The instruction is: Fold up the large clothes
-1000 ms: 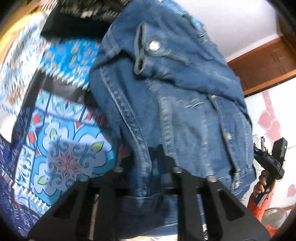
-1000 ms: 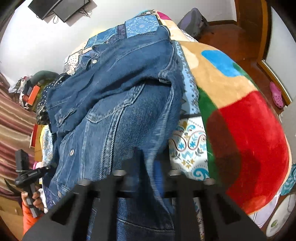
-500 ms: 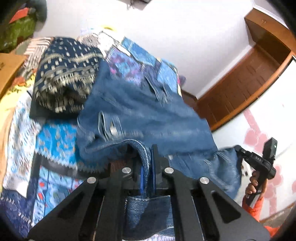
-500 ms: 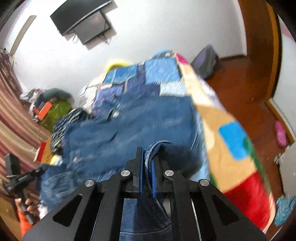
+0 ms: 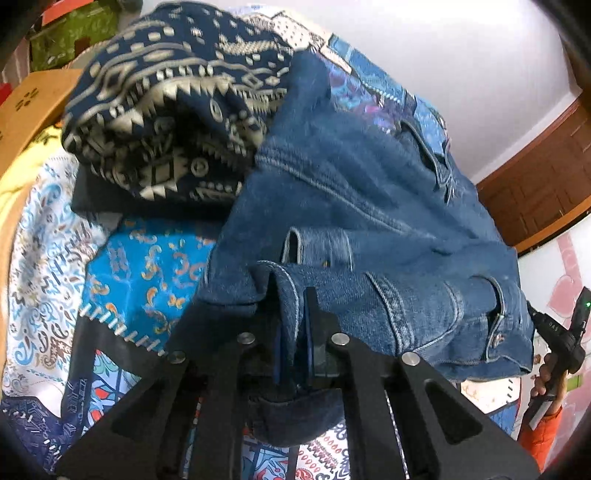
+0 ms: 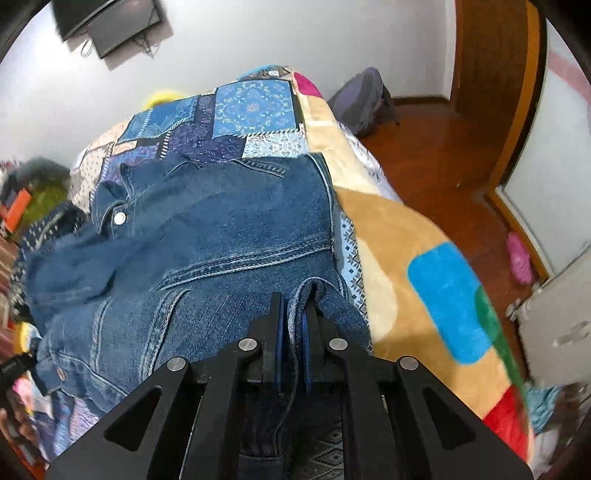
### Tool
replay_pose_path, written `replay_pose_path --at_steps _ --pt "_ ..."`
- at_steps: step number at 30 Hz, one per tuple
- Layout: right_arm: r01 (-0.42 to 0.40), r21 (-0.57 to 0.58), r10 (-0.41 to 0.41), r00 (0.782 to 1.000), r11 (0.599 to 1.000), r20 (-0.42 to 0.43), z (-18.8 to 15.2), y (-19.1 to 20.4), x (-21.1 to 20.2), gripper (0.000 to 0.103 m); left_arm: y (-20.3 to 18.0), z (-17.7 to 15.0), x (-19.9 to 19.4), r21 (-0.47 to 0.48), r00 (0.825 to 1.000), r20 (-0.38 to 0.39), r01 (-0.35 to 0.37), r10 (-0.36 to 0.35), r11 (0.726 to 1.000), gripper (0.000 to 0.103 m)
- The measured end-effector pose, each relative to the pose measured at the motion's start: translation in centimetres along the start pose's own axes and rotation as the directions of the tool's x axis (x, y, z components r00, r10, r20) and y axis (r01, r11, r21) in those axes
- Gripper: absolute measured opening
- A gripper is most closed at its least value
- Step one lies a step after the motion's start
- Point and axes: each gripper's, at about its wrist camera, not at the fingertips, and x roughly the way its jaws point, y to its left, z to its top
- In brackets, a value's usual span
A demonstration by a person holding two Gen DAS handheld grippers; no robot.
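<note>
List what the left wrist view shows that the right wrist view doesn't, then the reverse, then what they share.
Only the left wrist view shows the left gripper shut on denim, the navy patterned knit clearly beside the jacket, and a cardboard box.

Only the right wrist view shows the right gripper shut on denim, the wall-mounted screen, the colour-block blanket, a backpack and a pink slipper on the wooden floor.

Both show the denim jacket on the patchwork bedspread.
</note>
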Motion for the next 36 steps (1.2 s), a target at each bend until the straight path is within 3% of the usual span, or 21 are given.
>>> replay_pose_path --at_steps 3,7,15,19,26,33,36 --pt "0.002 -0.040 -0.002 1.000 0.999 -0.007 0.3 0.2 -1.2 0.013 -0.4 -0.2 -1.0 0.030 1.000 -0.013 -0.009 0.009 1.000 0.013" --pt "-0.036 -0.064 0.035 0.999 0.997 -0.018 0.6 -0.1 -3.3 0.022 -1.1 -0.9 -3.6 0.089 1.000 0.014 -0.020 0.018 0.996 0.029" --pt "-0.095 -0.052 0.098 0.994 0.994 0.052 -0.1 -0.4 -7.8 0.046 -0.9 -2.7 -8.4 0.125 0.998 0.060 -0.009 0.002 0.992 0.041" --pt "-0.128 -0.059 0.131 0.990 0.990 0.047 -0.7 -0.1 -8.6 0.046 -1.2 -3.5 -8.8 0.117 0.998 0.058 -0.014 0.007 0.993 0.050" --pt "-0.169 -0.020 0.168 0.985 0.985 -0.046 -2.7 -0.2 -6.1 0.046 -0.1 -4.5 -5.8 0.032 0.998 -0.034 0.045 -0.044 0.998 0.051" --pt "-0.246 0.046 0.251 0.946 0.968 -0.204 -4.2 0.0 -1.7 0.046 0.3 -5.0 -2.4 -0.003 0.993 -0.109 0.050 -0.050 0.999 0.051" --pt "-0.262 0.055 0.267 0.937 0.964 -0.227 -4.3 0.4 -0.8 0.046 0.1 -4.5 -1.6 0.010 0.993 -0.114 0.038 -0.037 0.999 0.053"
